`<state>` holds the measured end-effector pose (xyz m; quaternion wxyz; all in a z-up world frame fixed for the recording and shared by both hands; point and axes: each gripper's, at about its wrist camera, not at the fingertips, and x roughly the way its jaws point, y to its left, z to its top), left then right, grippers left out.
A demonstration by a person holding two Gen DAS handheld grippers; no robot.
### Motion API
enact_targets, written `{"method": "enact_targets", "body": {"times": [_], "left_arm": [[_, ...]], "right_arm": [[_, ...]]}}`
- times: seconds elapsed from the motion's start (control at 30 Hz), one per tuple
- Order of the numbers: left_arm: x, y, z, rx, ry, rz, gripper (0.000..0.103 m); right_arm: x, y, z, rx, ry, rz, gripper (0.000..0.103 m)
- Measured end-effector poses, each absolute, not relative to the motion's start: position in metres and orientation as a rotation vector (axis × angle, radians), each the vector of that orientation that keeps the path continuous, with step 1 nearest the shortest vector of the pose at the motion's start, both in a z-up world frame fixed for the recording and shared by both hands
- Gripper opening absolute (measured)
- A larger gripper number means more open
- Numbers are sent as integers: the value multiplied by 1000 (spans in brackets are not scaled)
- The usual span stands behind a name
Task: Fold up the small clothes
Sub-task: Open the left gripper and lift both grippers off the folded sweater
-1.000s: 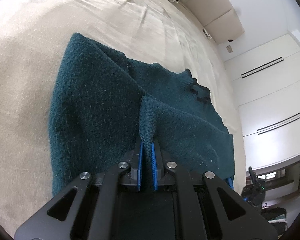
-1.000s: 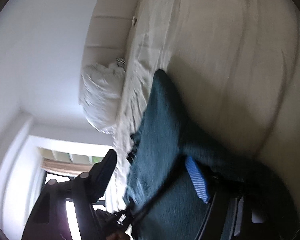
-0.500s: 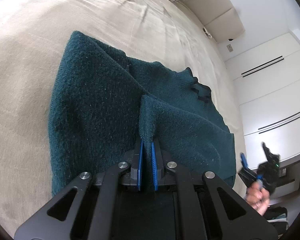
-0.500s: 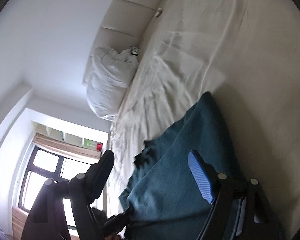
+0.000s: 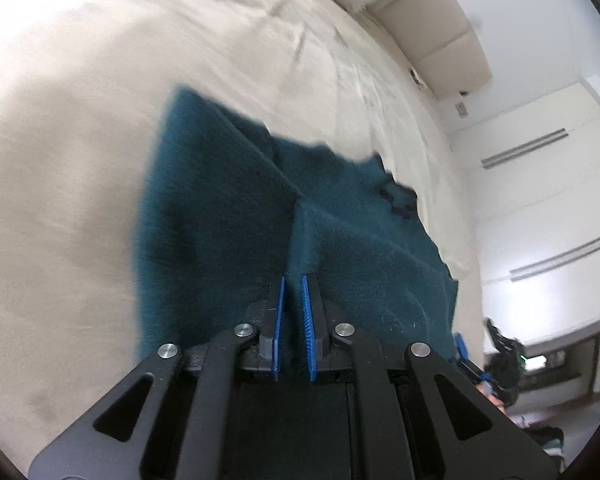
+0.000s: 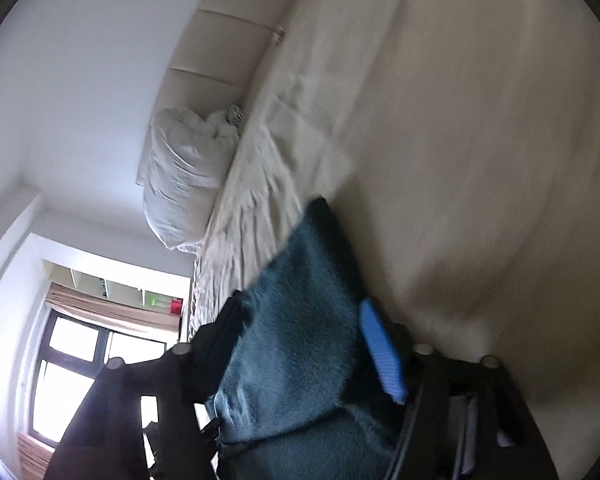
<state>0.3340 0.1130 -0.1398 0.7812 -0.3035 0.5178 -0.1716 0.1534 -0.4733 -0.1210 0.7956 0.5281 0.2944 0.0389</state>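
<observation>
We see the teal sweater (image 6: 300,344) smeared w/ motion blur in the right wrist view, btm cut off; right claw (image 6: 296,340) left finger mostly silhouette.

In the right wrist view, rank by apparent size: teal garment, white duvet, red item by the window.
1. Teal garment, though nearness to the camera inflates it.
2. White duvet, smaller but farther off.
3. Red item, by far the smallest.

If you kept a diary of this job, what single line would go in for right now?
left claw: shut on sweater fold | right claw: open, closing, sweater between | surface: bed
</observation>
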Motion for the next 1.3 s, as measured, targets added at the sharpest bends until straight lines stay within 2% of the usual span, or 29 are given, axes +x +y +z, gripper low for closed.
{"method": "enact_targets", "body": {"times": [0.2,0.33,0.4,0.5,0.7,0.8,0.93,0.97,1.03,1.1,1.13,1.3], "left_arm": [[331,96,-104,-557,1026,-393,9],[342,60,-111,-498,1024,-484,9],[347,49,-133,-472,1084,-453,9],[346,58,-157,-545,1081,-485,8],[325,92,-157,-613,1047,-510,9],[298,113,-138,-578,1015,-447,9],[240,138,-118,-528,985,-409,9],[227,138,-115,-520,984,-408,11],[195,144,-112,-508,994,-409,25],[170,153,-112,-519,1006,-411,73],[153,158,-113,-537,1003,-398,77],[83,173,-119,-581,1064,-390,77]], "right_arm": [[179,-457,-93,1091,618,188,76],[215,-438,-103,1082,669,231,77],[231,-431,-118,1100,712,232,78],[244,-431,-133,1074,746,237,68],[208,-465,-141,1154,679,212,67],[170,-471,-122,1107,669,158,79],[121,-464,-94,954,693,157,81],[104,-459,-88,905,711,156,81],[85,-454,-83,848,739,159,81],[55,-450,-80,815,756,166,81],[43,-448,-80,805,765,166,81],[-17,-446,-80,776,792,151,81]]}}
